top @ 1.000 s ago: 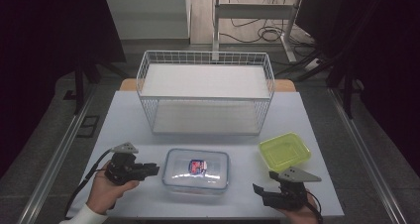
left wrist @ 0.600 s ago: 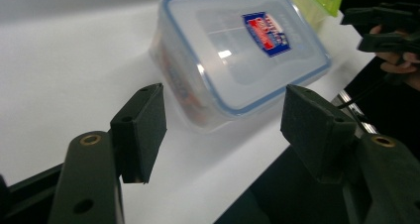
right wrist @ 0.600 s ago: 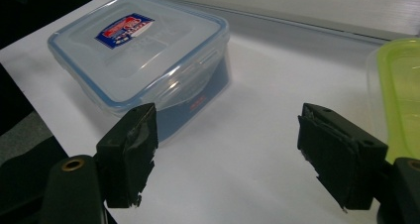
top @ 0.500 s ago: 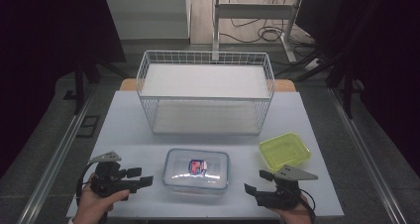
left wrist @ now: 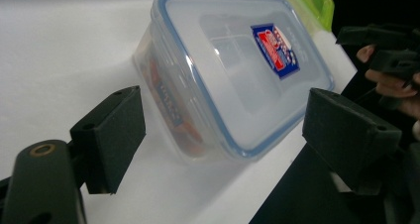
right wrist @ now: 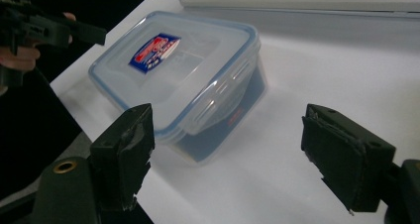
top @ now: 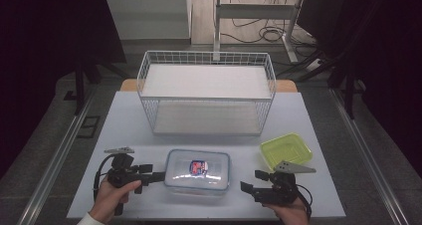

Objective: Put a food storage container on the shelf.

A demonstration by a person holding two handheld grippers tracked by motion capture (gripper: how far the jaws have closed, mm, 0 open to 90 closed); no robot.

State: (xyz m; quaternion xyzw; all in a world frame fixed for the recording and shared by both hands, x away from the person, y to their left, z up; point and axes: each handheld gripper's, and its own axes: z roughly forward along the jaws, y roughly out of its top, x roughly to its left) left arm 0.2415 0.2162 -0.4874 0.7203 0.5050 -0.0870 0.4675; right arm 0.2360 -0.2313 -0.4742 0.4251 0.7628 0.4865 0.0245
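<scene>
Two grippers are in your hands, one at each end of the clear plastic box with the blue-edged lid. That box sits flat on the pale surface, close to the front edge, with its lid on and a red and blue sticker on top.

Your left gripper points at the left end of the box. Its jaws have just been opening and now stand spread wide. In the left gripper view the near end of the box lies between the two black jaws, but the pads do not press on it. From the high view the tips look very near the box wall; you cannot be sure whether they touch it.

Your right gripper sits near the right end of the box, a little apart from it. Its jaws are spread wide too and have just been opening a bit more. They pinch nothing; in the right gripper view the box corner lies ahead of them.

Just behind your right gripper sits a small yellow-green plastic tub. Farther back stands a white wire basket with a flat white board on top.
</scene>
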